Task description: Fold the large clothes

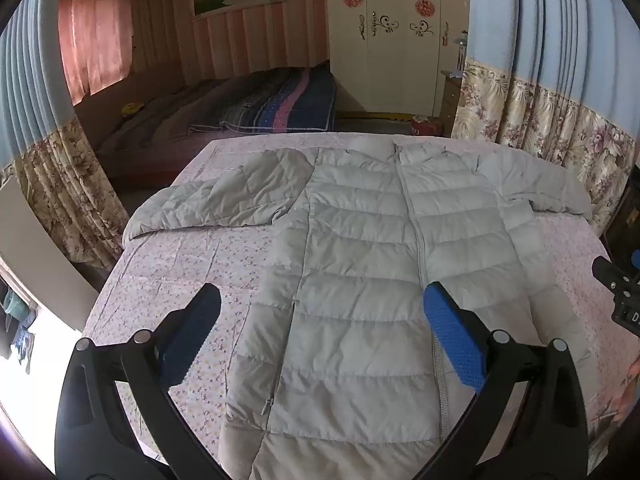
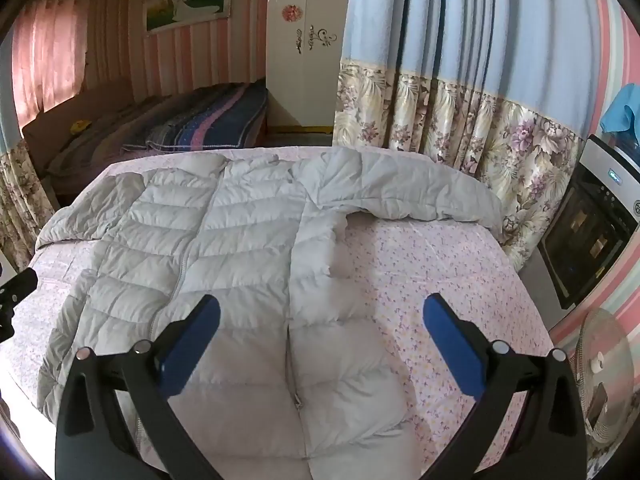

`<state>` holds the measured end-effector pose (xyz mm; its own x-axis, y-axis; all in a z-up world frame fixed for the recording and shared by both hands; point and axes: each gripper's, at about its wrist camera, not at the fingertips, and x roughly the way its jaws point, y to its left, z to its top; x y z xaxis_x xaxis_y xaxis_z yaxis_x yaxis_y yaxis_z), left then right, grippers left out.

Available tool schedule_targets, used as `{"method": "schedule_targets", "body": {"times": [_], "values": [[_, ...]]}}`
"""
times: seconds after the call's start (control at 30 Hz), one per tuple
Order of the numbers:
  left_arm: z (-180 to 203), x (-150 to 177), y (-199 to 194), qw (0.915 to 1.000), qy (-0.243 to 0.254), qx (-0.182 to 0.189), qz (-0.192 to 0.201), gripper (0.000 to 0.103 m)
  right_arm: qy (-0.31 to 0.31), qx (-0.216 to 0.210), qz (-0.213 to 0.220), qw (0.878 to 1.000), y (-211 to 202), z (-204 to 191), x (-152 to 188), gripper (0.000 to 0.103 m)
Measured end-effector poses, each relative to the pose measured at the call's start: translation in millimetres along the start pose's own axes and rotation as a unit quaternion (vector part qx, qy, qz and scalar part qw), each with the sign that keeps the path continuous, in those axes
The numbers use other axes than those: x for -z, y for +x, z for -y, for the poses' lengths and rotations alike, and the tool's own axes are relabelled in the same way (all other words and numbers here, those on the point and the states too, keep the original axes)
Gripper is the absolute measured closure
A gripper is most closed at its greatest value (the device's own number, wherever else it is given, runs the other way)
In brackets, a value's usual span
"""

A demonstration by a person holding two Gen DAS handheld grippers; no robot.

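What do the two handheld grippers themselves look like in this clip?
Both match: the left gripper and right gripper have glossy black curved arms with round silver pivot pins and flat blue textured pads on the fingers. No cables, markings or sleeves are visible.

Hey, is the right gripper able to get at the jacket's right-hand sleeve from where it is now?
Probably yes. The right gripper hangs open above the jacket's lower half, and the sleeve lies spread flat along the far side of the floral sheet, with nothing on the sheet between them.
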<state>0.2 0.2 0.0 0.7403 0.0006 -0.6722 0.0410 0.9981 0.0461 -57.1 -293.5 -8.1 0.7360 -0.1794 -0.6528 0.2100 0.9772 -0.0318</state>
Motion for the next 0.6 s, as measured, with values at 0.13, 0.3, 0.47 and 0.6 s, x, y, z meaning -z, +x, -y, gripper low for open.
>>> {"method": "schedule_targets", "body": {"times": [0.13,0.3,0.47,0.6], "values": [[-0.7,-0.3,0.8,1.0,0.0,0.001,-0.001,0.003,-0.001,0.001,-0.001,1.0,-0.5,-0.7,-0.8,0.001],[-0.5,-2.0,1.8,1.0,0.001,0.001,0.0,0.003,-0.001,0.001,-0.001,1.0,-0.2,-0.7,-1.0,0.001],[-1.7,-0.3,0.4,1.0,0.0,0.0,0.001,0.003,-0.001,0.002,-0.001,1.0,0.2,-0.9,-0.9,0.001],[-0.8,0.0,1.0,1.0,-0.001,0.001,0.0,0.003,-0.001,0.003,-0.003,1.0,1.1,-0.5,-0.4,0.001]]}}
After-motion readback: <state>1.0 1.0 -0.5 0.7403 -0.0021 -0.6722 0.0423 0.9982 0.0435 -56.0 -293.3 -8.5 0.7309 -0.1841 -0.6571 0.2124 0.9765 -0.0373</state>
